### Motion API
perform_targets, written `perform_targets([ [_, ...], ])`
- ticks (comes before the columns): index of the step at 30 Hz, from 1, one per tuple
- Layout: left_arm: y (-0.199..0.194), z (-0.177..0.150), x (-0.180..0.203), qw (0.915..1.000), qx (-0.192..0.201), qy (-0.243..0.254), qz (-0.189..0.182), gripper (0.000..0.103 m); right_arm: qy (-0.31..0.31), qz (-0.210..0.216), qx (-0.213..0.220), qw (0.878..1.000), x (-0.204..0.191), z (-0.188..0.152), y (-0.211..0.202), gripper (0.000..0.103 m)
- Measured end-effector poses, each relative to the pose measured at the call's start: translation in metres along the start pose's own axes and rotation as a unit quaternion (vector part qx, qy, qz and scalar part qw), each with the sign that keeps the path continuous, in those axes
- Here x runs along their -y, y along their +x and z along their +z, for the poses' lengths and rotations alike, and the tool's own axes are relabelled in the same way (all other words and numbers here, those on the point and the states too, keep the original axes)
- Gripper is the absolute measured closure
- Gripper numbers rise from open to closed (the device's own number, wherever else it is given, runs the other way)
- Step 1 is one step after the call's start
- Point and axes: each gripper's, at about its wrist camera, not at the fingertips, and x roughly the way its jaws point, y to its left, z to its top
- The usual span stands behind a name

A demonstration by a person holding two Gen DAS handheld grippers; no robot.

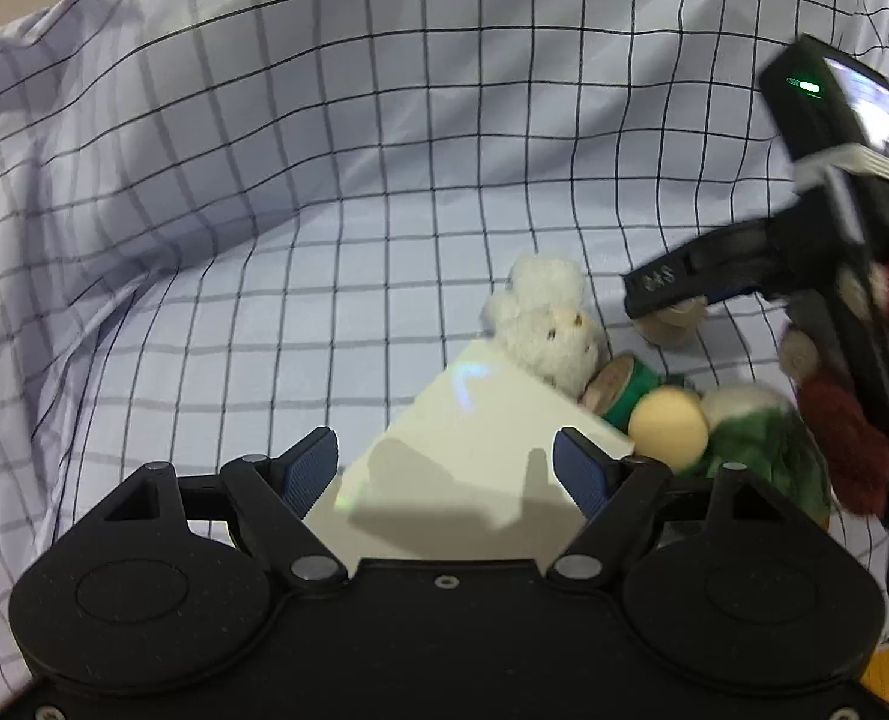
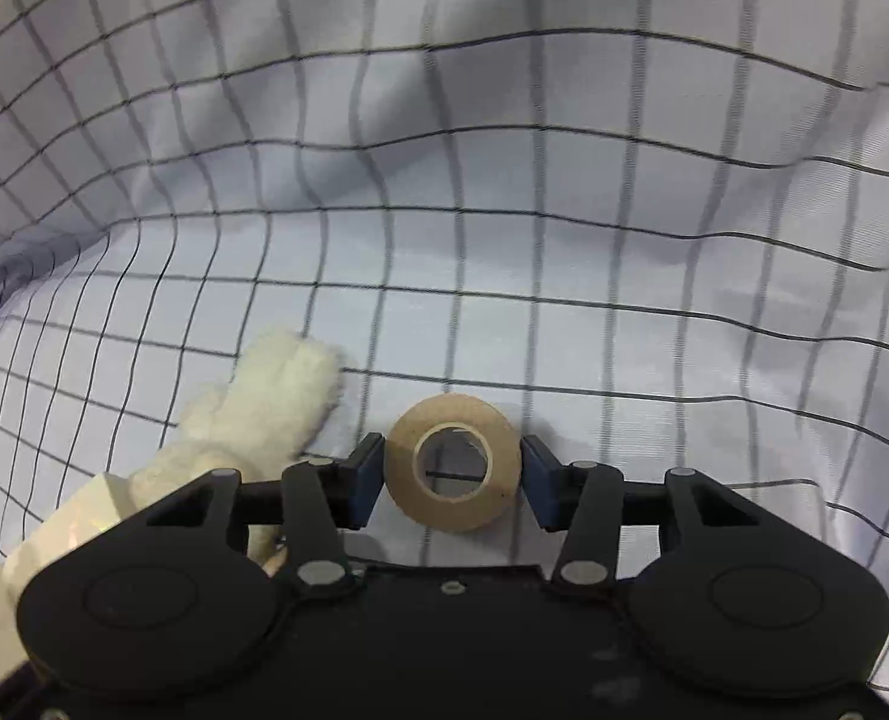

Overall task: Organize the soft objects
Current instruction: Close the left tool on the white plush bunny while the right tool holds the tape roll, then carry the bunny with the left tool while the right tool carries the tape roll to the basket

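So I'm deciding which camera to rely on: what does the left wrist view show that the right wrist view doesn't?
Only the left wrist view shows the green plush toy, the dark red plush toy, and the open left hand-held gripper over the white box. Only the right wrist view clearly shows the tape roll gripped in the right hand-held gripper. Both show the white plush toy, the white box and the checked cloth.

bare checked cloth (image 1: 264,330) leftward, plush toys (image 1: 552,330) crowding white box (image 1: 480,438)
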Motion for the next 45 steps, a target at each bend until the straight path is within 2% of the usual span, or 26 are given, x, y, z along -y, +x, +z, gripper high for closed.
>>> perform_targets([
  [6,0.03,0.036,0.016,0.9997,-0.023,0.002,-0.008,0.028,0.013,-0.016,0.015,1.0,0.023,0.001,-0.008,0.056],
  [9,0.05,0.048,0.026,0.9987,-0.048,0.01,-0.013,0.028,0.02,-0.024,0.016,0.999,0.034,-0.003,-0.008,0.056],
  [13,0.074,0.053,0.037,0.9963,-0.081,0.022,-0.019,0.028,0.026,-0.028,0.014,0.999,0.042,-0.006,-0.006,0.056],
  [23,0.112,0.058,0.056,0.9924,-0.114,0.047,-0.004,0.029,0.032,-0.029,0.009,0.999,0.053,-0.012,0.003,0.055],
  [26,0.116,0.061,0.054,0.9918,-0.121,0.035,-0.02,0.034,0.029,-0.03,0.01,0.999,0.054,-0.013,0.003,0.055],
  [27,0.117,0.061,0.053,0.9918,-0.122,0.033,-0.023,0.038,0.029,-0.031,0.01,0.999,0.054,-0.013,0.004,0.055],
  [28,0.117,0.063,0.051,0.9922,-0.118,0.031,-0.024,0.048,0.028,-0.032,0.011,0.999,0.054,-0.015,0.004,0.055],
  [29,0.116,0.063,0.049,0.9922,-0.118,0.026,-0.033,0.051,0.028,-0.032,0.012,0.999,0.054,-0.015,0.004,0.055],
  [36,0.111,0.063,0.032,0.9937,-0.102,0.001,-0.046,0.054,0.035,-0.034,0.017,0.999,0.051,-0.015,0.003,0.055],
  [45,0.078,0.069,0.004,0.9968,-0.05,-0.044,-0.043,0.054,0.051,-0.03,0.04,0.997,0.06,-0.012,-0.019,0.055],
])
